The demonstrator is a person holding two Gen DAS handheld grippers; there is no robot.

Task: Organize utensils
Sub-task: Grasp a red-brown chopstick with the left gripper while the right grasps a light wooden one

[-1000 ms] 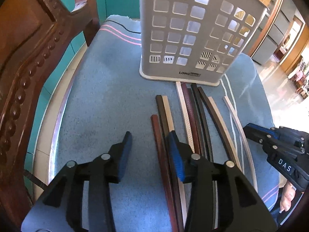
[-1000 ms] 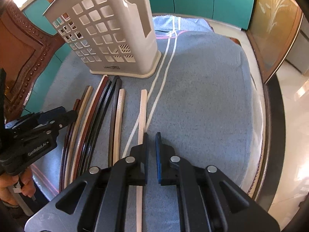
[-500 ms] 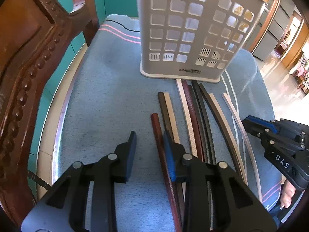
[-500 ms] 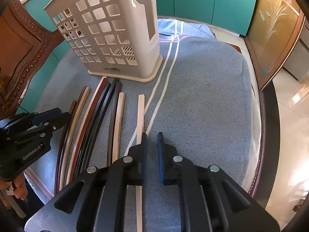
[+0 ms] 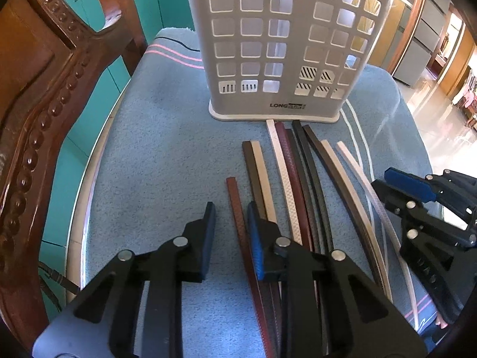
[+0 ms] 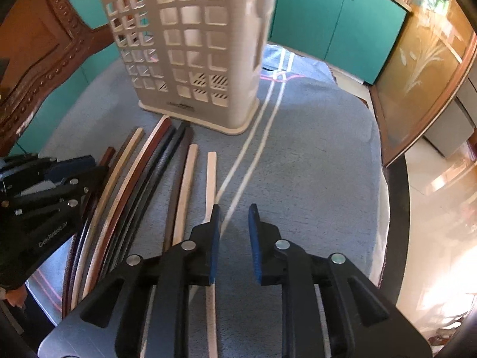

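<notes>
Several long flat sticks lie side by side on the blue towel [image 5: 149, 149] in front of a grey lattice utensil basket [image 5: 283, 44] [image 6: 190, 59]. My left gripper [image 5: 231, 226] hovers over the leftmost, reddish-brown stick [image 5: 234, 197]. Its jaws are closing with that stick between them, near the right pad, and neither pad presses on it. My right gripper [image 6: 234, 226] is opening with only towel between its jaws. The cream stick [image 6: 211, 176] runs under its left finger. Each gripper shows in the other's view: the right [image 5: 387, 183], the left [image 6: 95, 167].
A carved wooden chair [image 5: 44, 89] [image 6: 44, 44] stands close on the left of the round table. The table's dark rim [image 6: 396, 208] curves past on the right, with floor beyond. Teal cabinets [image 6: 328, 15] line the back. A hand shows at the lower left [image 6: 12, 298].
The left jaws have narrowed around the reddish-brown stick. The right jaws, nearly shut by the cream stick before, have parted, and that gripper has shifted right and turned a little.
</notes>
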